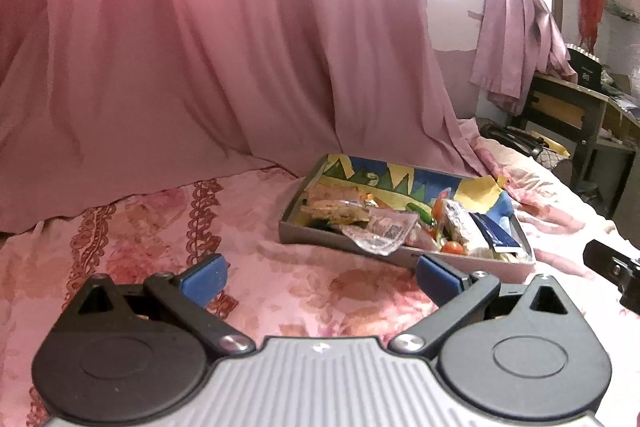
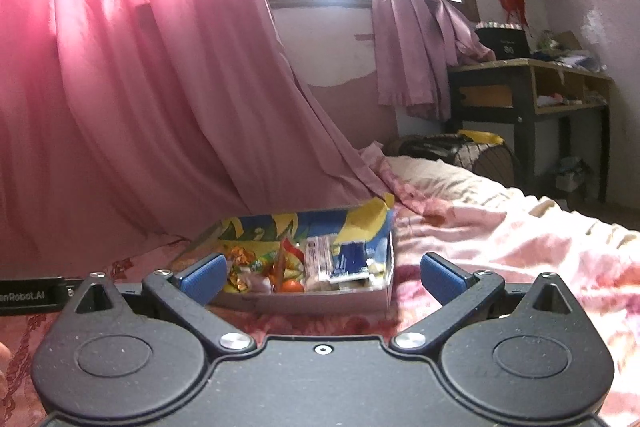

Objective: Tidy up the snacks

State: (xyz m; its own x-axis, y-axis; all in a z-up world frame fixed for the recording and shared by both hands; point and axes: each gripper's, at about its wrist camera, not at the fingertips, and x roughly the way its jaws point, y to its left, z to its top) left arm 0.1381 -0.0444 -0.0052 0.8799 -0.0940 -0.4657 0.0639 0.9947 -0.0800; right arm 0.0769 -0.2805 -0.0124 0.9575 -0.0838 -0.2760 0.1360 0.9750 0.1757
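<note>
A shallow cardboard box (image 1: pixel 304 233) with a blue, yellow and green printed lining lies on the pink floral bedspread. It holds several wrapped snacks: a clear wrapper (image 1: pixel 380 233) hanging over the front wall, a blue packet (image 1: pixel 494 233), small orange sweets (image 1: pixel 452 247). The box also shows in the right wrist view (image 2: pixel 312 303), with the blue packet (image 2: pixel 352 259) and orange sweets (image 2: pixel 290 285) inside. My left gripper (image 1: pixel 322 273) is open and empty, just short of the box's front wall. My right gripper (image 2: pixel 322 273) is open and empty, close in front of the box.
A pink curtain (image 1: pixel 180 47) hangs behind the bed. The bedspread (image 1: pixel 140 227) spreads left of the box. A dark desk (image 2: pixel 532 95) with clutter stands at the right by the window. The other gripper's tip (image 1: pixel 616 271) shows at the right edge.
</note>
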